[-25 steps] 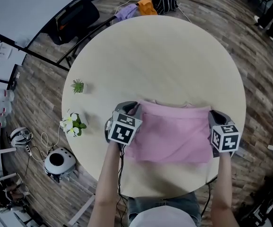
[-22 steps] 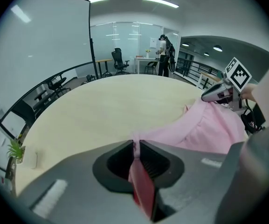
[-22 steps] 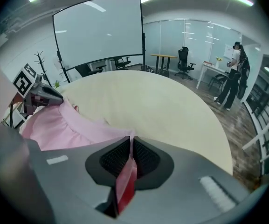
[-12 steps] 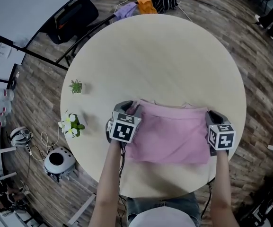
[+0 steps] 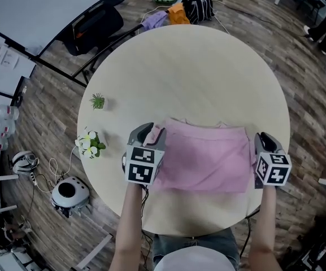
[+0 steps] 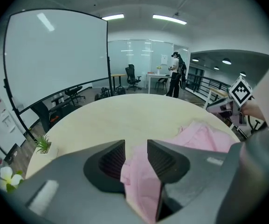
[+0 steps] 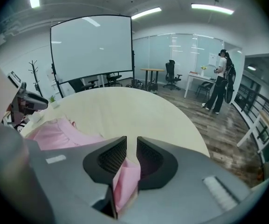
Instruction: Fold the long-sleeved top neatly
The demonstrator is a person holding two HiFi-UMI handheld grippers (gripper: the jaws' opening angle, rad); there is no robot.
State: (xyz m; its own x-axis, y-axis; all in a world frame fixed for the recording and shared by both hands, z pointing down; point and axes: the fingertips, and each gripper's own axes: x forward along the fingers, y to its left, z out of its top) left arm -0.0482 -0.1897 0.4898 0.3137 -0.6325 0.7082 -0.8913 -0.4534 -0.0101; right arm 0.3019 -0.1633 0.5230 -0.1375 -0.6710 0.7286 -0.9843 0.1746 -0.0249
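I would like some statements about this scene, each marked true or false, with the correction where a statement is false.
1. The left gripper is shut on the pink top. True.
2. The right gripper is open and empty. False: its jaws pinch the top's right edge.
3. The top lies at the far side of the table. False: it lies at the near side, close to the person.
4. A small green plant stands on the table, left of the top. True.

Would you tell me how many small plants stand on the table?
2: a green plant near the table's left edge, and a white-flowered plant along that edge, closer to the camera. None seem hidden.
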